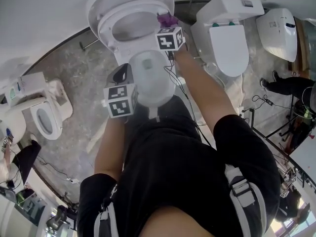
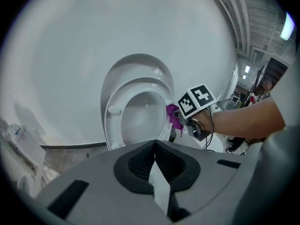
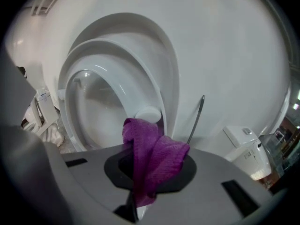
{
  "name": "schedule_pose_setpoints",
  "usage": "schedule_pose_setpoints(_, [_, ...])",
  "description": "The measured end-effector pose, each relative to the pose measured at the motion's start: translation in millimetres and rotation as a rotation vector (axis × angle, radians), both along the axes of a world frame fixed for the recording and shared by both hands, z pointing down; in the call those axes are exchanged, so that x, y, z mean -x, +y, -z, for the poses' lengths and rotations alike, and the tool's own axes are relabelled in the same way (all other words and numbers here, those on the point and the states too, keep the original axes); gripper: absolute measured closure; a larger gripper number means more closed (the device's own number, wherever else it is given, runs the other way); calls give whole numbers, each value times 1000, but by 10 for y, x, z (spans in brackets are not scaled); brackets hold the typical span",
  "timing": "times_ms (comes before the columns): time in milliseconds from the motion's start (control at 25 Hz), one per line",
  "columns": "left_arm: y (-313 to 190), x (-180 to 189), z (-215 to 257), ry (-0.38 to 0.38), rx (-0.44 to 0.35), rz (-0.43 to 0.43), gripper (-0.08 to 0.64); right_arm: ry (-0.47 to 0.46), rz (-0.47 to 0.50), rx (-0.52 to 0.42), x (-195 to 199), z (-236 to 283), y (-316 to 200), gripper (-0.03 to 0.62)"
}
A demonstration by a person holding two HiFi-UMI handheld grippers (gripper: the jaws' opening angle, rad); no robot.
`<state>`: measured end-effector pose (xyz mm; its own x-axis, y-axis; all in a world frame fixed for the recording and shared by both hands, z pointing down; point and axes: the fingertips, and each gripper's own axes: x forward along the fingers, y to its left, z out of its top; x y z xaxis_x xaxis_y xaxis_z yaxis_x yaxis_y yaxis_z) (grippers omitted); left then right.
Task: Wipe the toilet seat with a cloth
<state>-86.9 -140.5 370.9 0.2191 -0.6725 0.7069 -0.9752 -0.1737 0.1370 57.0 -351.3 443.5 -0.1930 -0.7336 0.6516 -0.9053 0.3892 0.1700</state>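
Observation:
The toilet's white seat (image 1: 105,27) (image 2: 111,128) (image 3: 133,81) stands raised against the lid by the wall, its round bumper (image 3: 148,115) facing me. My right gripper (image 1: 168,26) (image 3: 140,168) is shut on a purple cloth (image 1: 167,19) (image 2: 173,116) (image 3: 152,158), which hangs over the jaws close by the seat's right edge; whether the cloth touches the seat I cannot tell. My left gripper (image 1: 127,69) (image 2: 154,156) is shut with nothing held. It hovers nearer me, over the toilet's white front (image 1: 150,78), aimed at the seat.
Other white toilets stand at the right (image 1: 229,38), far right (image 1: 284,31) and left (image 1: 47,117). A thin metal rod (image 3: 196,118) leans on the wall beside the toilet. Cables (image 1: 261,102) trail on the grey floor. A person (image 1: 291,85) stands at the right edge.

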Motion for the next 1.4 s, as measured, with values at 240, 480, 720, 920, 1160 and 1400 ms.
schedule_pose_setpoints(240, [7,125,200,9,-31,-15,551,7,35,-108,209,549,227,545])
schedule_pose_setpoints(480, [-36,335,386,14,-64,-16,551,129,26,-59,317,585,-15,545])
schedule_pose_setpoints(720, [58,573,361,19,-55,-4,551,153,4,-50,476,677,-144,545])
schedule_pose_setpoints(920, [119,722,391,22,-56,-11,551,124,4,-93,664,863,-94,545])
schedule_pose_setpoints(1160, [83,916,448,16,-72,-23,551,100,55,-158,1095,1127,-4,545])
schedule_pose_setpoints(1400, [77,1127,481,8,-82,-2,551,110,127,-194,1487,1212,134,545])
